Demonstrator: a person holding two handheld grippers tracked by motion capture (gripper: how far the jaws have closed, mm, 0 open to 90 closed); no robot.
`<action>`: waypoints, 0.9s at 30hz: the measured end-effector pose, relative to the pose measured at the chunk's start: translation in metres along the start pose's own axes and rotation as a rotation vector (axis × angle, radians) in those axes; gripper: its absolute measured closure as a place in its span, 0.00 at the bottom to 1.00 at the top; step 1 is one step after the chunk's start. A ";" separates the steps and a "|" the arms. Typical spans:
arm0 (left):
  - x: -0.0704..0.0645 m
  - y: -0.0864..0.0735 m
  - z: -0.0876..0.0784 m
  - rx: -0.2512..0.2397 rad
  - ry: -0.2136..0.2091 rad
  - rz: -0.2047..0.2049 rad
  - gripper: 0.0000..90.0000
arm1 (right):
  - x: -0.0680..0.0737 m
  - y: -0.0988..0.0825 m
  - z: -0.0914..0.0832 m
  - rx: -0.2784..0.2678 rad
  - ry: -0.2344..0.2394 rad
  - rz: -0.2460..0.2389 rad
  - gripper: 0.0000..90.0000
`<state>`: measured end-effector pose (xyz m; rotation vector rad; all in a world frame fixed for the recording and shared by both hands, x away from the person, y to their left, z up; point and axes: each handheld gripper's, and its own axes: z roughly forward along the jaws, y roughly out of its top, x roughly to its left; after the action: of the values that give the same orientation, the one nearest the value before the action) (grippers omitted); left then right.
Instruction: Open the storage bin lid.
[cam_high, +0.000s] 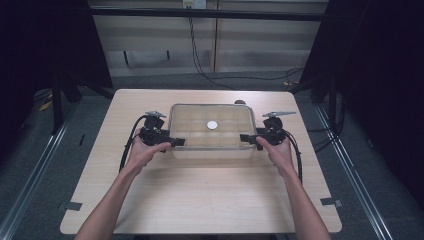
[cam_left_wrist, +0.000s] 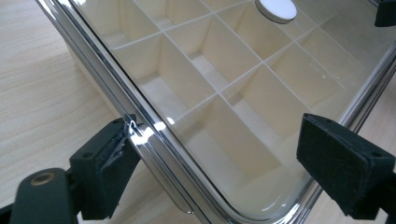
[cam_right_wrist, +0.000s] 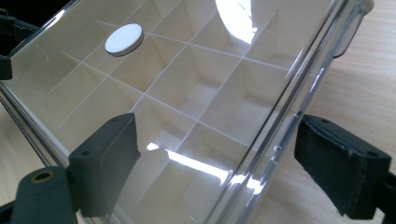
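Observation:
A clear plastic compartment box (cam_high: 212, 151) stands on the wooden table (cam_high: 200, 192), with a small white round disc (cam_high: 212, 125) at the middle of its lid. My left gripper (cam_high: 176, 142) is at the box's near left corner and my right gripper (cam_high: 246, 139) at its near right corner. In the left gripper view the left gripper (cam_left_wrist: 224, 154) straddles the box (cam_left_wrist: 261, 93) corner, one pad (cam_left_wrist: 112, 163) touching the lid's rim and the other wide of it. In the right gripper view the right gripper (cam_right_wrist: 219, 158) spans the box (cam_right_wrist: 196, 88) edge, pads apart from it.
The box holds several empty cream compartments under its lid. The disc (cam_left_wrist: 278, 9) (cam_right_wrist: 123, 39) lies far from both sets of jaws. Bare tabletop spreads in front of the box; cables trail from both grippers, and metal rails run along the floor on either side.

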<state>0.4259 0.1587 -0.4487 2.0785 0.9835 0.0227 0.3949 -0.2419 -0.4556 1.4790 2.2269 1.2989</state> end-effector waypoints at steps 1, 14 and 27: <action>0.001 0.000 0.000 0.002 0.001 0.003 0.16 | 0.000 0.000 0.001 -0.002 0.003 0.000 0.14; 0.000 -0.007 -0.005 -0.067 0.018 0.017 0.23 | 0.003 0.000 0.010 -0.054 -0.049 -0.001 0.10; 0.000 -0.011 -0.010 -0.094 0.017 0.032 0.29 | 0.007 -0.002 0.000 -0.100 -0.063 -0.010 0.18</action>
<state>0.4158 0.1692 -0.4495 2.0102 0.9418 0.1011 0.3899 -0.2365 -0.4553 1.4511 2.0956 1.3207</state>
